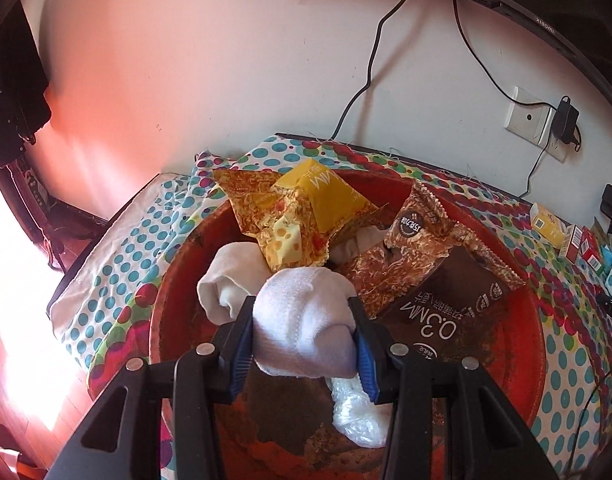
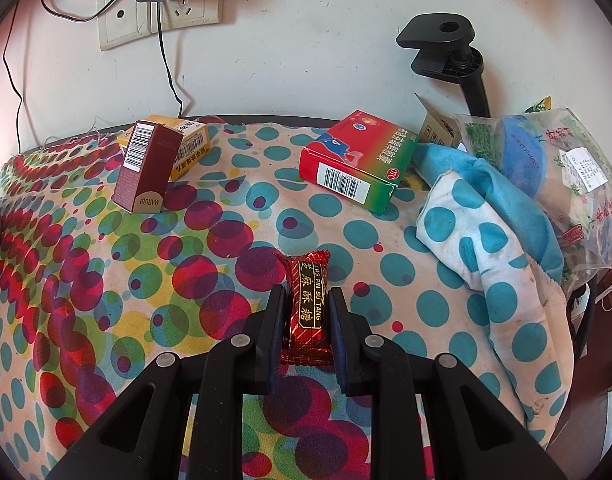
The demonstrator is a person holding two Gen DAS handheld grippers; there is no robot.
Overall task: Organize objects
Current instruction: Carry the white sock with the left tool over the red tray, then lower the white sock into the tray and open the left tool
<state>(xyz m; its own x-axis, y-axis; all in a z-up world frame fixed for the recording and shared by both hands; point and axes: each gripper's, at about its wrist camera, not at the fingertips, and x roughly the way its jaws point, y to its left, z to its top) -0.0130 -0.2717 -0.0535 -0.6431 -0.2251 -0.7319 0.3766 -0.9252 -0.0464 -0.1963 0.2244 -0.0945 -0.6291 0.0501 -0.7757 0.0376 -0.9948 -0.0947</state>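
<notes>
The left claw (image 1: pixel 304 338) is clamped on a rolled white sock (image 1: pixel 306 320), its blue pads pressed into both sides, and holds it above the red basin (image 1: pixel 521 320). The basin sits on the desk's dotted cloth (image 1: pixel 118 264) and is worn, with brown patches on its floor. In it lie a second pale sock (image 1: pixel 226 284) just left of the held one, a yellow cheese-print packet (image 1: pixel 290 216) leaning toward the far rim, a brown packet (image 1: pixel 425 264) on the right, and a crumpled clear bag (image 1: pixel 357 412) on the floor under the claw. Little bare floor shows in the basin except at the near side.

The right claw (image 2: pixel 307 308) is closed on a red candy (image 2: pixel 307 300), which lies on the cloth with its far end sticking out past the fingertips. Beyond it, well apart, a maroon box (image 2: pixel 146 168) leans against a yellow box (image 2: pixel 186 140) at the left, and a red and green box (image 2: pixel 353 160) lies flat at the middle. At the right edge a blue towel (image 2: pixel 505 200) and a folded piece of dotted cloth are heaped beside a clear bag (image 2: pixel 565 168) of goods. The cloth between the candy and the boxes is open.

The desk stands against a white wall (image 2: pixel 306 40) with sockets (image 2: pixel 158 12), a charger and cables; a black clamp (image 2: pixel 445 48) stands at the right rear. In the left view the desk's left edge drops to a sunlit floor
</notes>
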